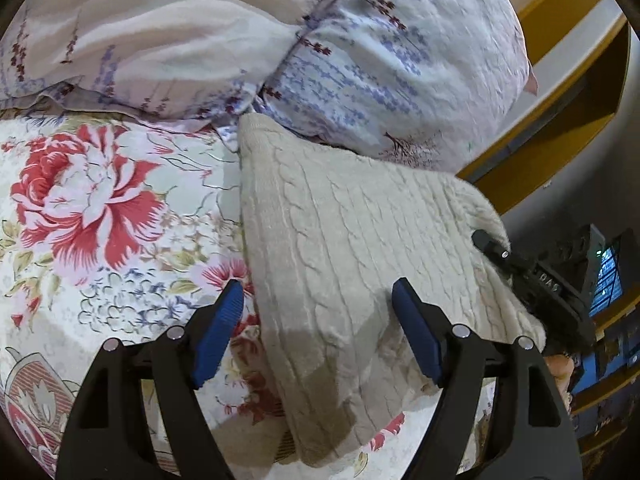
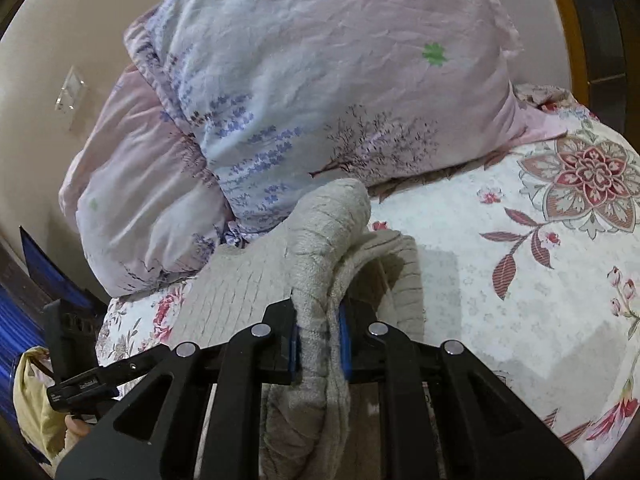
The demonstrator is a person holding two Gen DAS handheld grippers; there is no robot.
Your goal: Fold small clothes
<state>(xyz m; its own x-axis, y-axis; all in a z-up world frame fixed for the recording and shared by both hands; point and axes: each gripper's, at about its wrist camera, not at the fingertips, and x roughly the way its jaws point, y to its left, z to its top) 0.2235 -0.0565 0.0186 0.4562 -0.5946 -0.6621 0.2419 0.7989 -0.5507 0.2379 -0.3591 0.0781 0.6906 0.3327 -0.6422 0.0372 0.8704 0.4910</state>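
— What's the surface like, starting from the left?

— A bedsheet [image 1: 100, 208] printed with big red and pink flowers covers the bed. Just beyond it lies a pale pillow [image 1: 360, 64] with lavender sprigs, bunched against a beige wall [image 2: 48, 40] that carries a white switch plate [image 2: 72, 94].

— And the garment?

— A cream cable-knit sweater [image 1: 352, 240] lies on the sheet in front of the pillow, its far corner touching the pillow's edge. The left gripper [image 1: 318, 328] hovers above its near part with blue pads [image 1: 218, 332] spread wide, holding nothing.

— Further right?

— The right gripper [image 2: 320, 344] is pinched on a bunched fold of the sweater, lifting that fold off the sheet; knit drapes over both sides of the pads. In the left wrist view its black body [image 1: 532, 280] sits at the sweater's right edge.

— The room past the bed?

— A yellow wooden frame [image 1: 560, 92] curves along the right. Below it glows something blue, possibly a screen [image 1: 606, 280]; it is too distorted to tell.
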